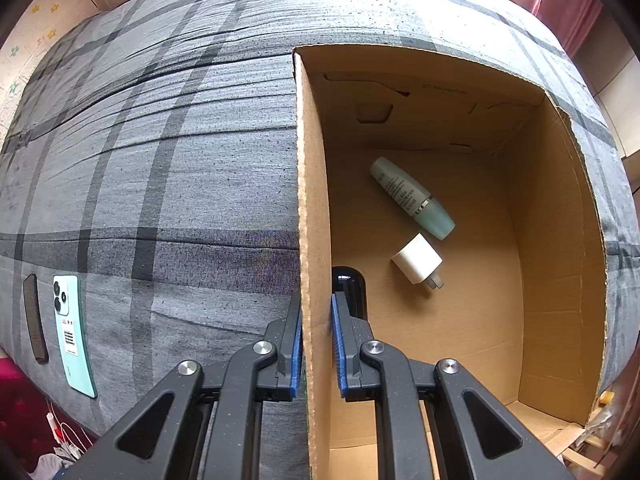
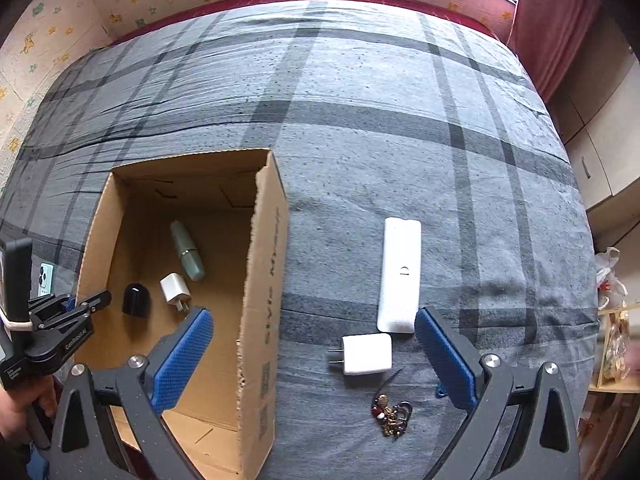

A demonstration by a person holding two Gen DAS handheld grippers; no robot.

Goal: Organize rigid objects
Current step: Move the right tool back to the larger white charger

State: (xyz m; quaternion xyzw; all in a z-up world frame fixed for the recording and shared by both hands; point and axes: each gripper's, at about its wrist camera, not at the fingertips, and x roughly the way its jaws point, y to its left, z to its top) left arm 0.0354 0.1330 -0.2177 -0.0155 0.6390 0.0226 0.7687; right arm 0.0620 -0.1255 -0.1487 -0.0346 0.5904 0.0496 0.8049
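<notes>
An open cardboard box lies on the plaid bed. Inside it are a pale green bottle, a white charger and a black rounded object. My left gripper is shut on the box's left wall; it also shows in the right wrist view. My right gripper is open and empty above the bed, beside the box. A second white charger, a long white block and a keychain lie between its fingers.
A mint green phone and a dark flat bar lie on the bed left of the box. Grey plaid bedding stretches behind. A red curtain and cabinets stand at the right.
</notes>
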